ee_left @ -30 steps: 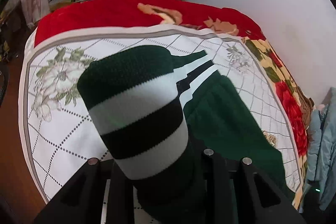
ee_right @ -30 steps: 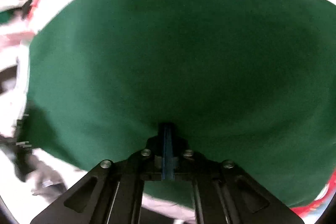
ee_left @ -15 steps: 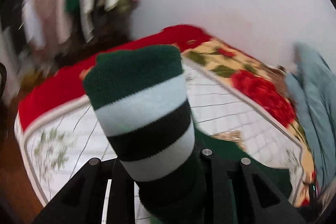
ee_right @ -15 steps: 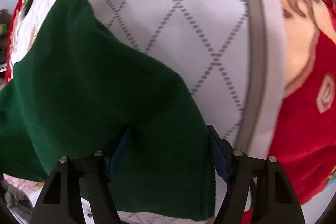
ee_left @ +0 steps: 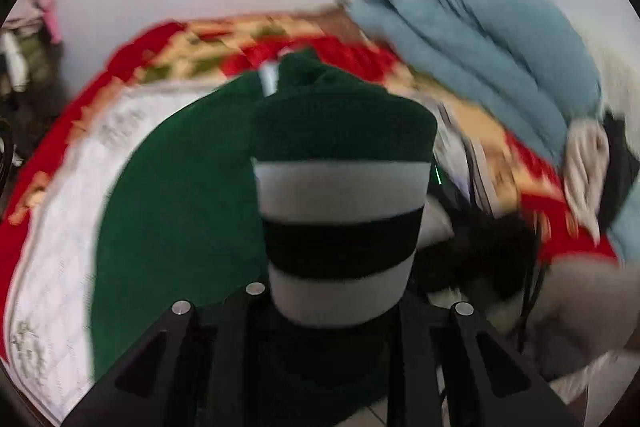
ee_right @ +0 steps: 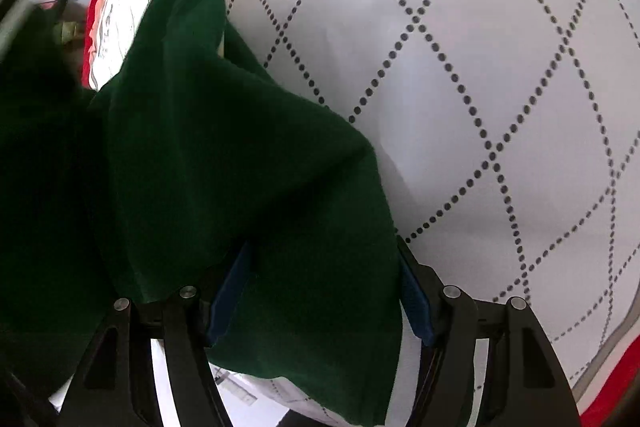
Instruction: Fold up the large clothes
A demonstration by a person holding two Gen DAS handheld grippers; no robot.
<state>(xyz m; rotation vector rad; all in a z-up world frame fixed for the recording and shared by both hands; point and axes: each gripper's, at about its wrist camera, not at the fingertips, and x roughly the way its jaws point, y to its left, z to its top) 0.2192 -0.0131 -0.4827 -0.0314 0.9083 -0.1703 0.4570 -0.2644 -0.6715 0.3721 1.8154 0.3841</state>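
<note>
A dark green sweater (ee_left: 180, 195) lies on a white quilted bedspread (ee_left: 60, 227). My left gripper (ee_left: 340, 307) is shut on its striped cuff (ee_left: 340, 195), banded green, white and black, which stands up between the fingers. In the right wrist view the green fabric (ee_right: 224, 163) drapes across my right gripper (ee_right: 320, 291). Its blue-padded fingers (ee_right: 228, 287) stand wide apart with the cloth lying loosely between them.
A red floral blanket (ee_left: 280, 43) lies under the bedspread (ee_right: 480, 67). Pale blue bedding (ee_left: 480, 59) and other piled clothes (ee_left: 588, 155) sit at the right by the white wall. Dark items (ee_left: 480, 251) lie near the bed's edge.
My right gripper has opened and let go of the green fabric. My left gripper, still holding the cuff, has swung right, toward the blue bedding.
</note>
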